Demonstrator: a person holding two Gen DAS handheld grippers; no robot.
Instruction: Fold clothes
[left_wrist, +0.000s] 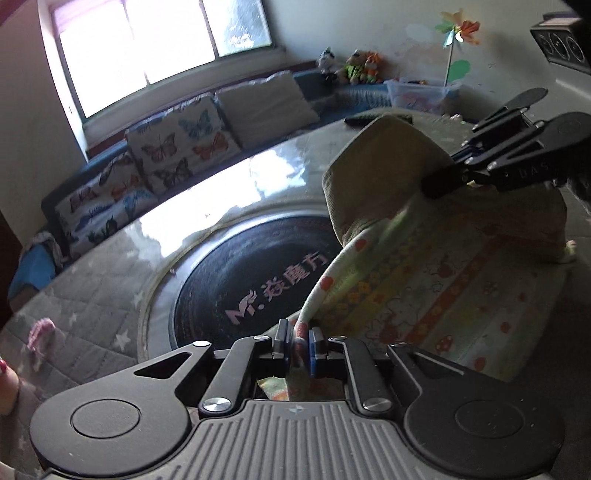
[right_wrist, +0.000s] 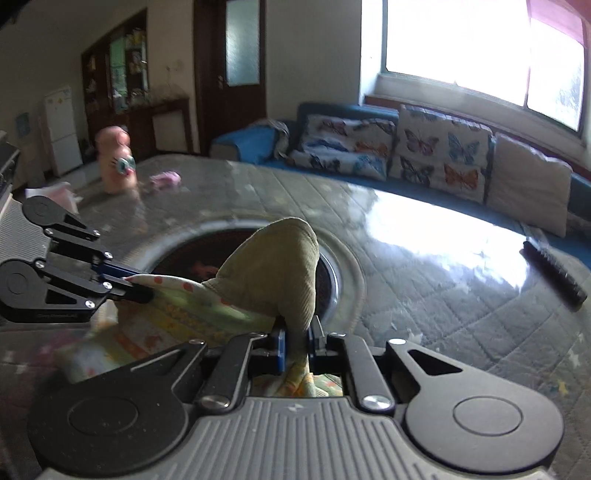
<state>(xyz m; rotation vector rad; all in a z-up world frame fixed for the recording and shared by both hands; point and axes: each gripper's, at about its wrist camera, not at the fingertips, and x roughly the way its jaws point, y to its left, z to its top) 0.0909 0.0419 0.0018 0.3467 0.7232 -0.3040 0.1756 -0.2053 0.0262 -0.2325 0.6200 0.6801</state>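
Garment (left_wrist: 424, 280) pinched by both hand-held grippers, seemingly lifted.

hand-held gripper (left_wrist: 298, 341) | black linkages | silver screws | blue pads | ribbed grey body

The garment (left_wrist: 436, 258) lies on the desk (left_wrist: 110, 295) at the frame's right, partly over the round inset (left_wrist: 251, 266). Behind the desk, a sofa (right_wrist: 332, 110) with cushions (right_wrist: 443, 147) stands under the window (right_wrist: 461, 44).
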